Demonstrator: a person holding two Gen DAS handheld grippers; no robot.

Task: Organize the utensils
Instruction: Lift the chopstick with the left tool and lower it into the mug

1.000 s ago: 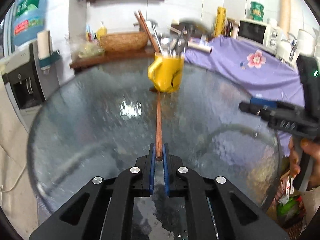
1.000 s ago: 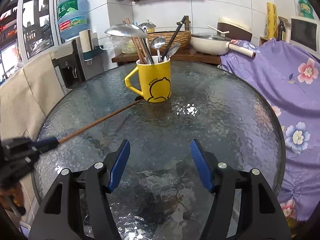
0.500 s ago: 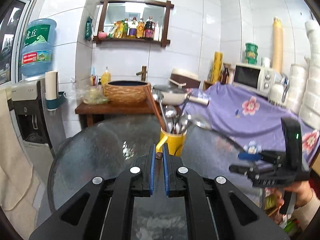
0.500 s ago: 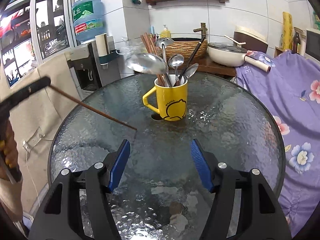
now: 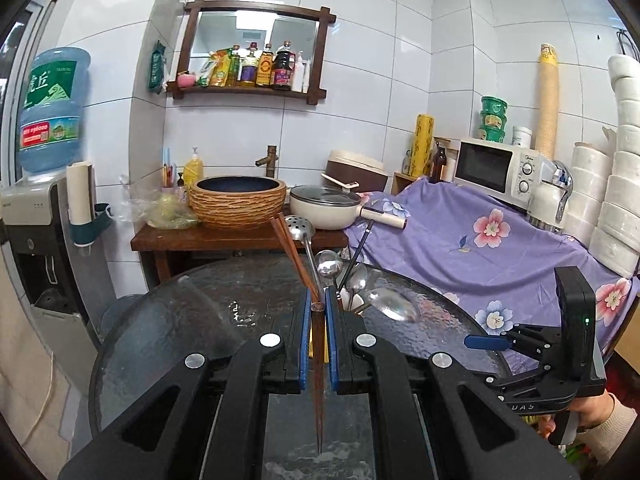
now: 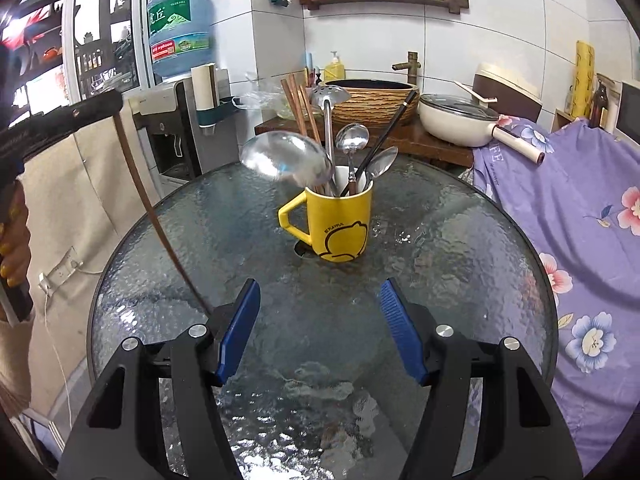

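A round glass table [image 6: 460,248] is seen in both views, but only the right wrist view shows it nearly whole. Near its middle a yellow mug [image 6: 340,224] stands upright, filled with a ladle [image 6: 286,158], a slotted spoon [image 6: 330,94], smaller spoons, a black utensil and brown chopsticks [image 6: 298,102]. In the left wrist view the mug is almost wholly hidden behind the left gripper [image 5: 319,304], so only the utensil heads are shown above its fingers.

The left gripper is closed on one brown chopstick [image 5: 319,364], which is pinched near its thick end between the blue pads and hangs downward toward the table (its tip is seen just above the glass in the left view). In the right view the same chopstick [image 6: 152,204] is seen slanting down from the left gripper's black body, its lower end hidden behind the right gripper's finger.

The right gripper [image 6: 320,332] is held with its jaws well apart and nothing between them; it is also seen from the side in the left view [image 5: 516,338].

A second ago the chopstick was lying along the glass with its far end by the mug; it has since been lifted clear and tipped to point down. The right gripper's opening is unchanged.
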